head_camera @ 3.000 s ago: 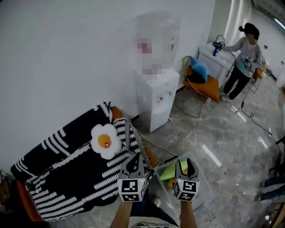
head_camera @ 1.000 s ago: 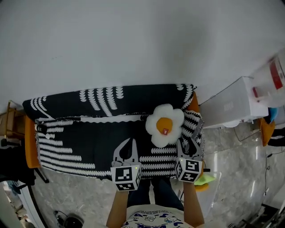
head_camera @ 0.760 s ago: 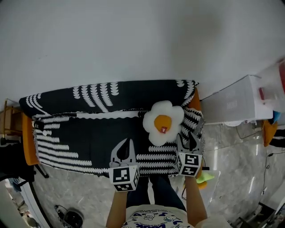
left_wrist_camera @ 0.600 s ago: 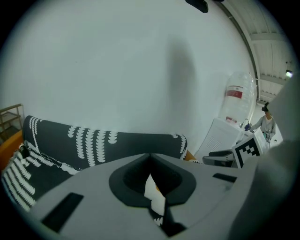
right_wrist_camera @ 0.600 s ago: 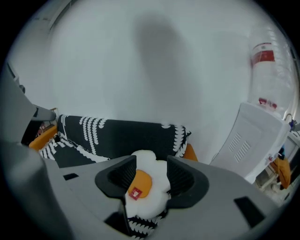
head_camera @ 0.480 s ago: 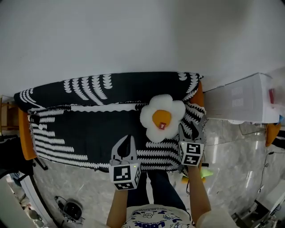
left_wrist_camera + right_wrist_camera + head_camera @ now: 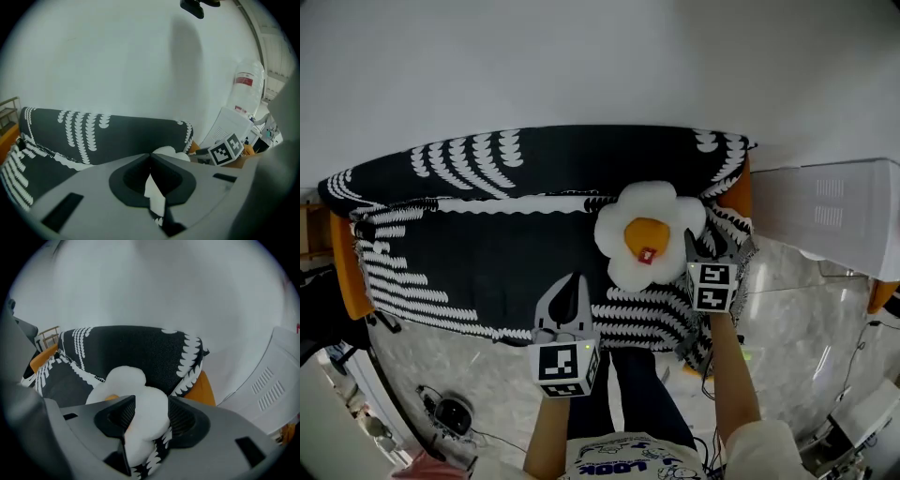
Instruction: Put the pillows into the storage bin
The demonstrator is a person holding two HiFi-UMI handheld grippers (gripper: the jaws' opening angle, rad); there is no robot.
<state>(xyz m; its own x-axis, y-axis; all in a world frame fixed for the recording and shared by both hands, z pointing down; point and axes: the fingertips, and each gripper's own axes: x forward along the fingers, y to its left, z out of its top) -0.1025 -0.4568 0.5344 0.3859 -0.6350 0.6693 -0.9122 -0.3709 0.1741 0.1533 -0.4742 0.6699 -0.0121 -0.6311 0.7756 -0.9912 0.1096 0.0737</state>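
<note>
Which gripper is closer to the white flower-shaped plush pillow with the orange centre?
Right. The right gripper, whose jaws have just been opening, has a petal of the white flower-shaped pillow between them; the left gripper hangs apart, below and left of it.

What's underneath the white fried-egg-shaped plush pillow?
The white egg-shaped plush pillow lies on a black-and-white patterned blanket draped over an orange sofa. The patch directly beneath is covered, so anything else there cannot be seen.

Head view overhead; all facing sofa (image 7: 478,267)
</note>
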